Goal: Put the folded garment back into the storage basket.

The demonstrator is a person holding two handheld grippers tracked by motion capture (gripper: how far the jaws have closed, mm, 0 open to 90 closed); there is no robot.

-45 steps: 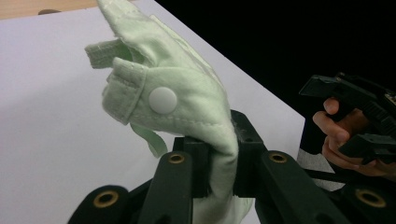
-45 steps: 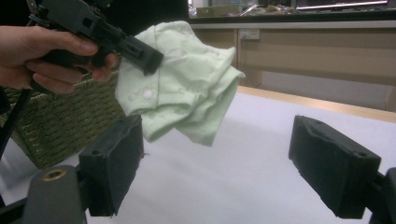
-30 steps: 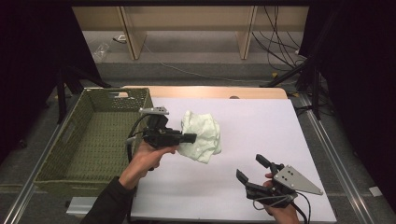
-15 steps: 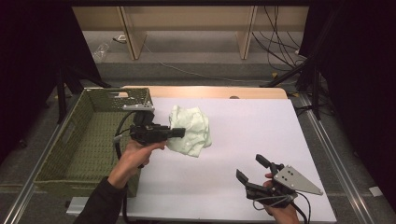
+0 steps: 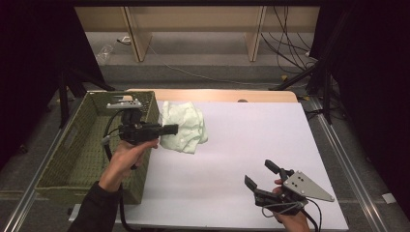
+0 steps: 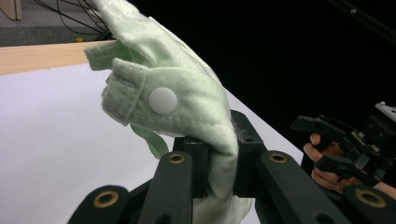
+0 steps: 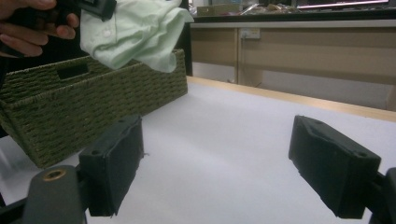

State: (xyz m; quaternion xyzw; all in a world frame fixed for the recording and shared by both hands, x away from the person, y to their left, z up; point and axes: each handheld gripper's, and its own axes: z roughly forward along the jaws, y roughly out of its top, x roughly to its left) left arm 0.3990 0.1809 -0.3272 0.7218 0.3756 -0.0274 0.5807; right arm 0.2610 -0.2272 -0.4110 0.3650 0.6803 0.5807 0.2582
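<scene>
At the far left, a dark floor and black drapes are bordering the table, and a green woven basket (image 5: 72, 154) is sitting on the table's left edge, its near wall standing between the person's forearm and the white tabletop (image 5: 251, 145). Above the basket's right rim, the left gripper (image 5: 167, 129) is clamping its jaws on a pale green cloth (image 5: 186, 125), which is hanging off the table, bunched, with a white snap button (image 6: 162, 100) showing in the left gripper view. A strip of bare wood (image 5: 217, 94) is running along the table's far edge, with wooden furniture legs and cables lying on the floor beyond. Toward the near right corner, the right gripper (image 5: 263, 176) is resting low with its jaws standing wide apart around nothing, well apart from the cloth.
</scene>
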